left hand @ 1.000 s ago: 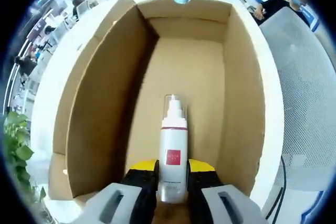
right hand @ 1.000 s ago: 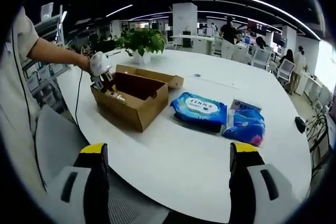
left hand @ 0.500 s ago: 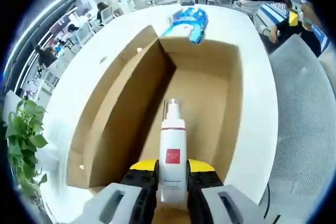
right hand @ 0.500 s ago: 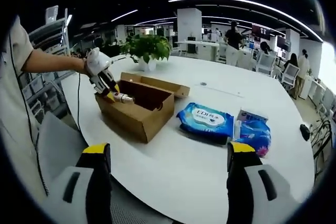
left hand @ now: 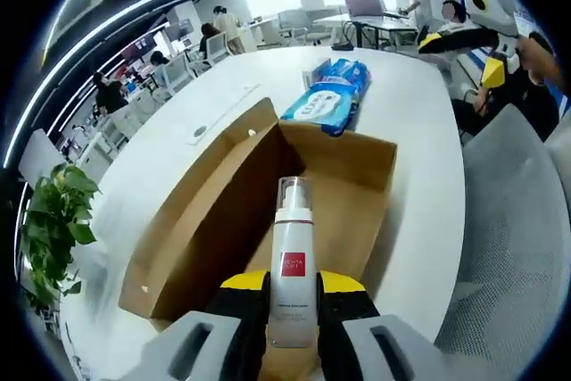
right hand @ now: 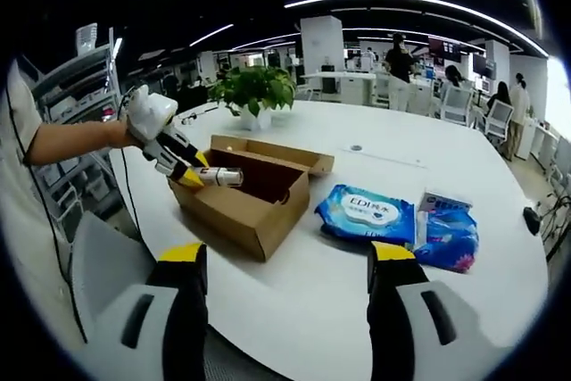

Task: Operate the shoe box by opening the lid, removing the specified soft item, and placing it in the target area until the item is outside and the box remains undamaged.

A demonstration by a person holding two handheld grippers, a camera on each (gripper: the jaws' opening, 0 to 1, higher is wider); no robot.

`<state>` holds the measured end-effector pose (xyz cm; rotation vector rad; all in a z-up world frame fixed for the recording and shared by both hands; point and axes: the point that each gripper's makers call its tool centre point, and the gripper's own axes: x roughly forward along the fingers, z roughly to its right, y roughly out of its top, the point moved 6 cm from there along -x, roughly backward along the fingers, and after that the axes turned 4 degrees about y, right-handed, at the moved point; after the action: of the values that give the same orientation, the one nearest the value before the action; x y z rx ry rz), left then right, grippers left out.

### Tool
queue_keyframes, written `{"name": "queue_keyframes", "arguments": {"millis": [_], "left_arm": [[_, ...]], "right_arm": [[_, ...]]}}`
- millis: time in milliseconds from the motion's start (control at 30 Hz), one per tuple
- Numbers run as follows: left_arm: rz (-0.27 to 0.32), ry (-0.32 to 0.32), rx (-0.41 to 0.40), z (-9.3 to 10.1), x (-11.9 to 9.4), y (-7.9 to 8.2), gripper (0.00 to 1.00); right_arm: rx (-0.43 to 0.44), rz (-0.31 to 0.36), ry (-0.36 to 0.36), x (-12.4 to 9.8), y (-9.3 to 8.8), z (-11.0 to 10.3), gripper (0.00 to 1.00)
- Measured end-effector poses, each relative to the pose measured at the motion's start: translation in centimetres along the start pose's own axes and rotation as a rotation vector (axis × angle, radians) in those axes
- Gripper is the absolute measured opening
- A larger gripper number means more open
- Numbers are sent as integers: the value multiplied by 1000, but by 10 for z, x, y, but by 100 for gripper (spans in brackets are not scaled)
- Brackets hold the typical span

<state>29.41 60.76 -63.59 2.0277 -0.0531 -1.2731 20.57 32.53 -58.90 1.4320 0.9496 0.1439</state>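
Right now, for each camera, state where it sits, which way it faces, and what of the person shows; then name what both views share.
Left gripper view: rides on the left hand-held gripper, looking along its jaws, shut on a white bottle above the open cardboard box; no part of the person shows for certain.
Right gripper view: rides on the right hand-held gripper, jaws open, looking across the white table; the person's forearm shows.
Shared: bottle, box, blue packs, potted plant.

bottle point(left hand: 292, 274) above open box point(left hand: 352, 160) | wipes pack point(right hand: 366, 215) beside box on table point(right hand: 321, 292) | plant point(right hand: 252, 90) apparently behind
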Motion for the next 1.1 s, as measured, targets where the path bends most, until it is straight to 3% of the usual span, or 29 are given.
{"name": "queue_keyframes", "arguments": {"millis": [233,400,800,1100], "left_arm": [[90,50,-71,15,-2,24,19],[132,86,-78,30,-2,37,19],[220,168,-122,52,-9,49,19],[259,170,-131,70,-14,54,19]], "right_arm": [[60,35,25,20,17,-7,56],[91,56,33,34,30,-11,51],[255,73,89,63,39,-22,43],[392,65,114,82,37,-21,38]]}}
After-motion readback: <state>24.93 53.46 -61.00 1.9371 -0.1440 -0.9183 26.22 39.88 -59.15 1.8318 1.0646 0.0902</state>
